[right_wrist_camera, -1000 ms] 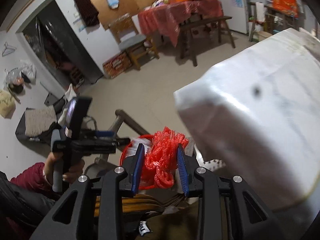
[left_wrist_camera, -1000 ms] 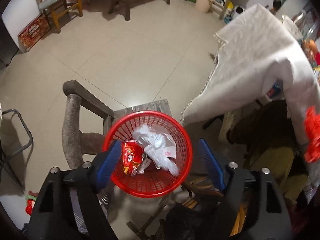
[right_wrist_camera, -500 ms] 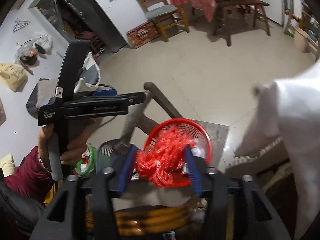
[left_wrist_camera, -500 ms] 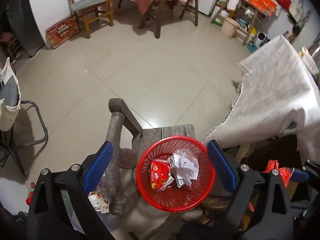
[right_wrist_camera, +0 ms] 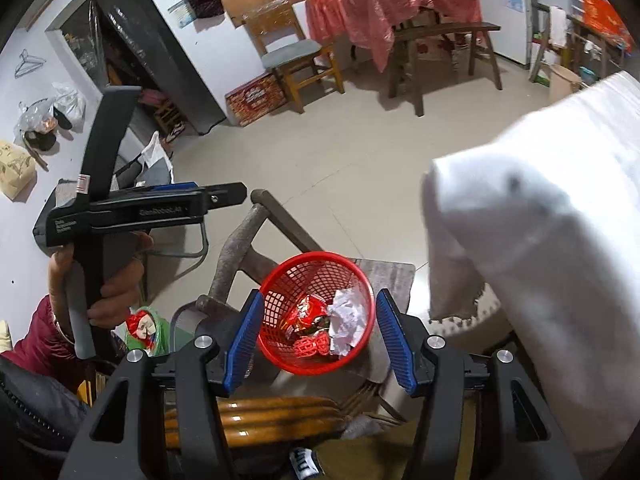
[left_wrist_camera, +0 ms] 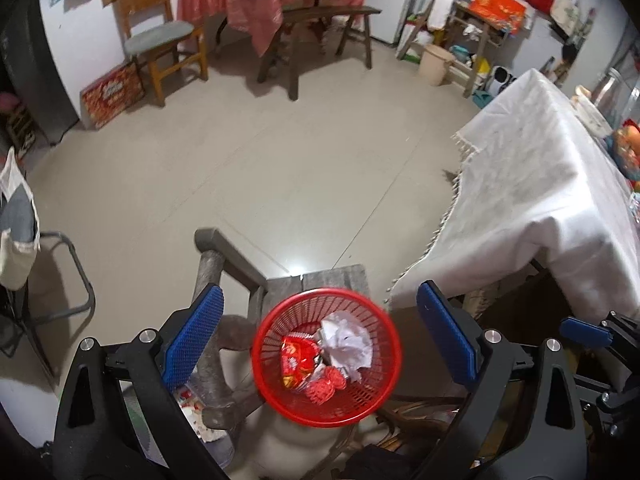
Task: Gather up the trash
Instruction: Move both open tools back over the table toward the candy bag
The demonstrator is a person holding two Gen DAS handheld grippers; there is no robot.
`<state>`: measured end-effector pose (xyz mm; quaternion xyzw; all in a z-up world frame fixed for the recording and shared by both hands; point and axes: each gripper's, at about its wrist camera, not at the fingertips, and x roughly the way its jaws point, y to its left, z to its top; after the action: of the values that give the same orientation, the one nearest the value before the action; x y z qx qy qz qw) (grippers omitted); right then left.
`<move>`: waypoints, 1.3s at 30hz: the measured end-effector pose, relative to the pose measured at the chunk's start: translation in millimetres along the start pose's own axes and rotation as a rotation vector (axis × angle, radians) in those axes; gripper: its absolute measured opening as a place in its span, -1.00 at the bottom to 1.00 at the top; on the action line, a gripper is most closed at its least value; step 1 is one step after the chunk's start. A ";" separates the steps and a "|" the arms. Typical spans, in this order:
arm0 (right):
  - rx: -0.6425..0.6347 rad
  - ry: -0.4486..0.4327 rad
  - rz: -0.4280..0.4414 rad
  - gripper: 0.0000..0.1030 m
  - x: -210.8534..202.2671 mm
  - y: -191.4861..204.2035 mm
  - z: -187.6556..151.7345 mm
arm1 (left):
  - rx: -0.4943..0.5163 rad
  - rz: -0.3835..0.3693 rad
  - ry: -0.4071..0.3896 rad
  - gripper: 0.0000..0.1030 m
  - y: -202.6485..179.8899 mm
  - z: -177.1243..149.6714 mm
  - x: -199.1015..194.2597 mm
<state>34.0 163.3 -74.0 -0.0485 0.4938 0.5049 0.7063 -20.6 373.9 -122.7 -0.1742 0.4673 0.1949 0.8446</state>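
Observation:
A red mesh basket [left_wrist_camera: 267, 376] [right_wrist_camera: 280, 280] stands on an old wooden chair seat [left_wrist_camera: 336, 274]. It holds crumpled white paper [left_wrist_camera: 346, 344] [right_wrist_camera: 348, 316], a red snack wrapper [left_wrist_camera: 298, 362] [right_wrist_camera: 308, 314] and a red foam net [left_wrist_camera: 322, 388] [right_wrist_camera: 312, 346]. My left gripper [left_wrist_camera: 320, 340] is open and empty above the basket; it also shows in the right wrist view [right_wrist_camera: 224, 200]. My right gripper [right_wrist_camera: 318, 338] is open and empty over the basket.
A table under a white cloth [left_wrist_camera: 532, 184] [right_wrist_camera: 540, 248] stands to the right. The chair's backrest [left_wrist_camera: 218, 248] rises left of the basket. A bamboo chair [right_wrist_camera: 256, 412] is below my right gripper. A folding stool [left_wrist_camera: 60, 272] is at the left. Tiled floor [left_wrist_camera: 248, 152] lies beyond.
My right gripper has opened and the red foam net has dropped into the basket. My left gripper has risen and pulled back from the basket.

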 end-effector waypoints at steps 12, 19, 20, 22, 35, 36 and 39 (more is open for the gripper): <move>0.110 -0.245 -0.074 0.29 -101.7 -52.2 -40.4 | 0.239 -0.026 -0.146 0.86 -119.3 -11.0 -64.1; 0.242 -0.416 -0.143 0.42 -166.6 -98.5 -70.3 | 0.315 -0.069 -0.261 0.87 -199.4 -28.7 -91.1; 0.256 -0.433 -0.162 0.43 -174.7 -103.2 -71.8 | 0.329 -0.075 -0.270 0.87 -212.2 -31.6 -92.5; 0.275 -0.471 -0.177 0.45 -190.2 -111.4 -73.2 | 0.358 -0.083 -0.290 0.87 -230.5 -36.9 -95.5; 0.375 -0.583 -0.406 0.53 -225.1 -141.0 -92.1 | 0.359 -0.129 -0.366 0.87 -251.6 -40.6 -98.4; 0.388 -0.585 -0.413 0.53 -226.6 -143.3 -94.9 | 0.359 -0.127 -0.364 0.87 -253.2 -41.6 -97.2; 0.421 -0.603 -0.417 0.53 -232.5 -151.1 -100.7 | 0.379 -0.138 -0.342 0.87 -259.1 -46.4 -93.0</move>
<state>83.1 -121.8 -16.6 0.1478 0.3367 0.2308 0.9009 28.2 112.6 -37.2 -0.0092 0.3329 0.0723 0.9401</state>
